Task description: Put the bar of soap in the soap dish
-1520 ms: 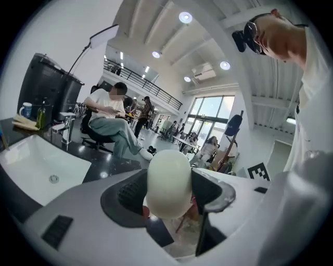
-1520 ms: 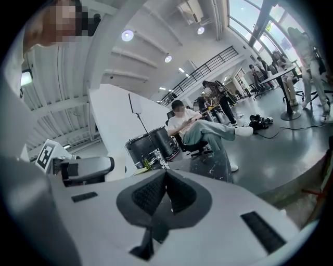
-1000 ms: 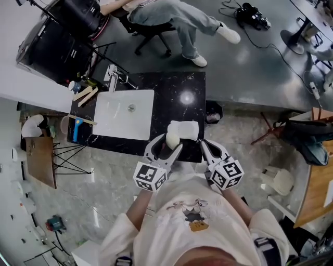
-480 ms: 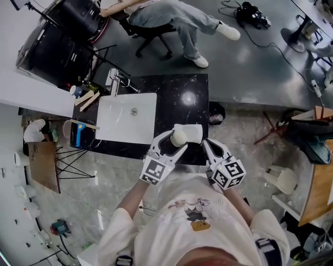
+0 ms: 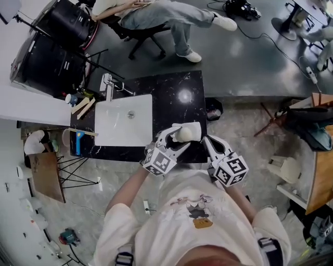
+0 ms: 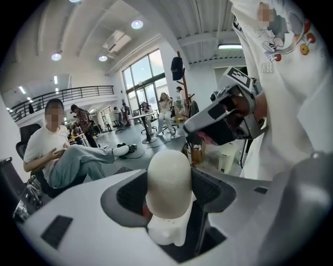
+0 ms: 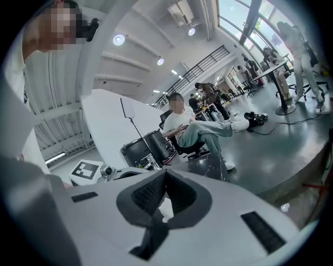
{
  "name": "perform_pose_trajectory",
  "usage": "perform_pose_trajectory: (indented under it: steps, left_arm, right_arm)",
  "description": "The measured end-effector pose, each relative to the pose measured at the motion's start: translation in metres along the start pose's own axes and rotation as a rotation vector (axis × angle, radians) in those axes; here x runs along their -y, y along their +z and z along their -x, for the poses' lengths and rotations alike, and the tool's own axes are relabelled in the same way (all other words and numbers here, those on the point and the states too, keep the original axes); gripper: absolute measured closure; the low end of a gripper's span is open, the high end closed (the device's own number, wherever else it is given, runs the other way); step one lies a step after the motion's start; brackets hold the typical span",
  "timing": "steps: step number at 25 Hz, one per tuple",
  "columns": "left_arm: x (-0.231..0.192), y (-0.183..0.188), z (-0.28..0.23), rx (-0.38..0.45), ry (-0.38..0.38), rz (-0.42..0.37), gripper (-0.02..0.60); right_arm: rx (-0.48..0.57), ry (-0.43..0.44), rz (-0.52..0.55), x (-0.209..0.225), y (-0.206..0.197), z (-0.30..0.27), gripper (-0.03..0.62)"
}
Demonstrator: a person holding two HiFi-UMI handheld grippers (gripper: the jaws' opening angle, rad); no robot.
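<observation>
A cream oval bar of soap [image 5: 183,135] [image 6: 167,179] is clamped upright between the jaws of my left gripper [image 5: 180,137] [image 6: 169,192]. In the head view it hangs over the near edge of the white soap dish [image 5: 193,127], which sits at the front right of the black marble counter [image 5: 177,88]. I cannot tell whether soap and dish touch. My right gripper [image 5: 206,140] [image 7: 163,179] is just right of the dish, jaws closed together with nothing in them. Its marker cube [image 6: 240,82] shows in the left gripper view.
A white sink [image 5: 125,120] with a chrome faucet [image 5: 107,85] fills the counter's left half. Wooden sticks [image 5: 83,106] and a blue item [image 5: 77,143] lie left of the sink. Behind the counter a person [image 5: 166,15] sits on a chair beside black equipment [image 5: 52,52]. A small bin [image 5: 212,109] stands right of the counter.
My left gripper has carried the soap to the right, from beside the dish to over its near edge. The right gripper has stayed shut beside the dish.
</observation>
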State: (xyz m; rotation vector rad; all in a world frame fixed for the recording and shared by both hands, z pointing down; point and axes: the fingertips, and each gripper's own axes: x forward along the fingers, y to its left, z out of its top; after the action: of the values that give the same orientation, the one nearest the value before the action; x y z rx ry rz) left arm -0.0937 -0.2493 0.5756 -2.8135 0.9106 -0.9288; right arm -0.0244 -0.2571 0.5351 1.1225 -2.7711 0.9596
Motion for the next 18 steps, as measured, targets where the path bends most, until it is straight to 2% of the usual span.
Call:
perform_pose_trajectory:
  steps: [6, 10, 12, 14, 18]
  left_arm:
    - [0.008, -0.013, -0.016, -0.040, -0.127, -0.094, 0.307]
    - [0.010, -0.028, -0.027, -0.052, -0.167, -0.113, 0.307]
    - [-0.003, -0.036, -0.033, -0.057, -0.168, -0.138, 0.307]
    - [-0.014, -0.033, -0.035, -0.058, -0.173, -0.139, 0.307]
    - [0.000, -0.039, -0.040, -0.059, -0.214, -0.113, 0.307]
  right_arm:
    - [0.017, -0.045, -0.005, 0.004, 0.003, 0.002, 0.588]
    - [0.027, -0.081, -0.008, 0.012, 0.000, 0.005, 0.588]
    - [0.056, -0.091, -0.001, 0.017, 0.006, -0.004, 0.588]
    - [0.077, -0.095, -0.002, 0.017, 0.012, -0.010, 0.588]
    - [0.052, -0.118, -0.023, 0.017, 0.002, -0.005, 0.588]
